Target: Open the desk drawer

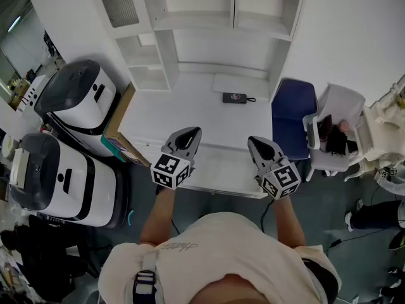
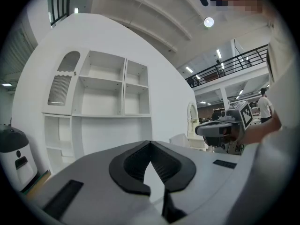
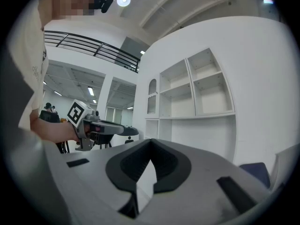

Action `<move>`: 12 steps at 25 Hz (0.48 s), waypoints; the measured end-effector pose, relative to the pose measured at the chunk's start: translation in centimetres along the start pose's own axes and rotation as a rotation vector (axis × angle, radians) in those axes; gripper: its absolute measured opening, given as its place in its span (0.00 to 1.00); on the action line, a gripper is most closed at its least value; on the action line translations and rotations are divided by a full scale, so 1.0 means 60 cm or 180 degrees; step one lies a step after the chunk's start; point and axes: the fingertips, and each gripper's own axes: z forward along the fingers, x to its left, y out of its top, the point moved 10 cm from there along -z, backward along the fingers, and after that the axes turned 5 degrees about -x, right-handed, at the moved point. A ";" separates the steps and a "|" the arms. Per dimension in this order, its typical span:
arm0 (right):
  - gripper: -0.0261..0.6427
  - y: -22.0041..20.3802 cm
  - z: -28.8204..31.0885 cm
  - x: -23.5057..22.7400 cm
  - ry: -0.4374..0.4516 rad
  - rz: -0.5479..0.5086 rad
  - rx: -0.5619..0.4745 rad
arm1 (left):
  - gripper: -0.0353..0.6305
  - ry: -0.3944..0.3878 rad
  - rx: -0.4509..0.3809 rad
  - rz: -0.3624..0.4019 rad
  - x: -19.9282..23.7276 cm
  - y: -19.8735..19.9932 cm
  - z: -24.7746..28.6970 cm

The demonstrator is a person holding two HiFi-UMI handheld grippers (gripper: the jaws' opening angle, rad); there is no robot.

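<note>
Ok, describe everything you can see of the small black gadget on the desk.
The small black gadget is flat and oblong, dark, with a faint reddish mark on top and a short cord loop at its right end. It lies flat near the back of the white desk, touching only the desktop. What it is cannot be told.

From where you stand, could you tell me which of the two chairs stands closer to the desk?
The blue chair, beside the desk's right end; the white chair sits beyond it.
</note>
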 end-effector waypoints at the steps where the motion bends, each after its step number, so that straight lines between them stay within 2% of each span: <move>1: 0.03 -0.002 -0.003 0.001 -0.0005 0.0007 0.0019 | 0.06 0.0009 -0.0007 -0.0001 -0.002 -0.002 -0.003; 12: 0.03 -0.023 -0.020 0.010 -0.0101 0.0014 0.0207 | 0.06 0.0124 -0.0022 -0.0132 0.000 -0.037 -0.026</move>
